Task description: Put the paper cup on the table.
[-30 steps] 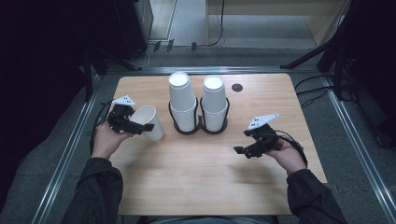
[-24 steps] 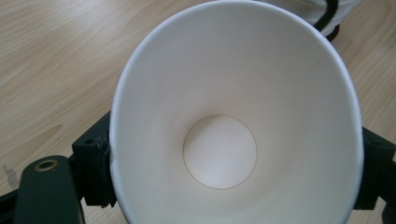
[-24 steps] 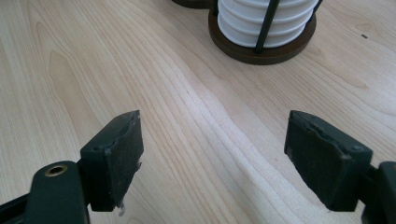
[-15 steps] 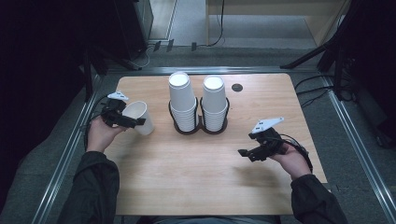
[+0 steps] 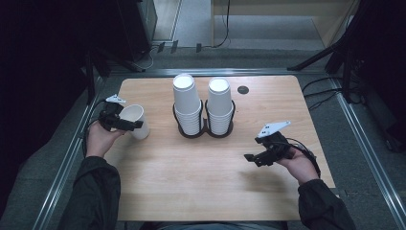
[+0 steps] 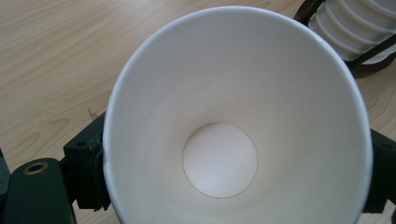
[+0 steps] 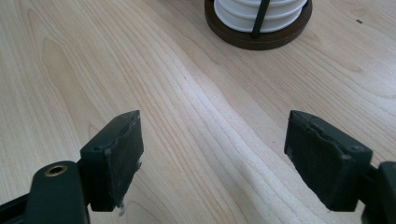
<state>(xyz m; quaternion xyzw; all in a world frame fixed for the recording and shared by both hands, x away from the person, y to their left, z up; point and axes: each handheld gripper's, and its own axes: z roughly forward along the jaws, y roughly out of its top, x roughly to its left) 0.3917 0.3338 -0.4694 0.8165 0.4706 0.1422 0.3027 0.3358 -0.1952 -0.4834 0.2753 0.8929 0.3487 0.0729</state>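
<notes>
A white paper cup [image 5: 135,120] is tilted near the table's left edge, its mouth turned toward my left gripper [image 5: 125,120]. In the left gripper view I look straight into the cup [image 6: 224,116]. The two black jaws press on its rim from either side, and they have just been opening a little with the cup still between them. My right gripper [image 5: 254,151] hovers over bare wood at the right, its fingers [image 7: 116,154] wide apart with nothing between them.
Two tall stacks of white paper cups [image 5: 186,105] [image 5: 220,103] stand upside down in a dark double holder [image 5: 203,133] at the table's middle back. A small dark hole [image 5: 243,89] sits at the back right. Metal rails run along both table sides.
My left hand has carried the cup leftward, away from the stacks and toward the table's left edge. The right hand has stayed about where it was.
</notes>
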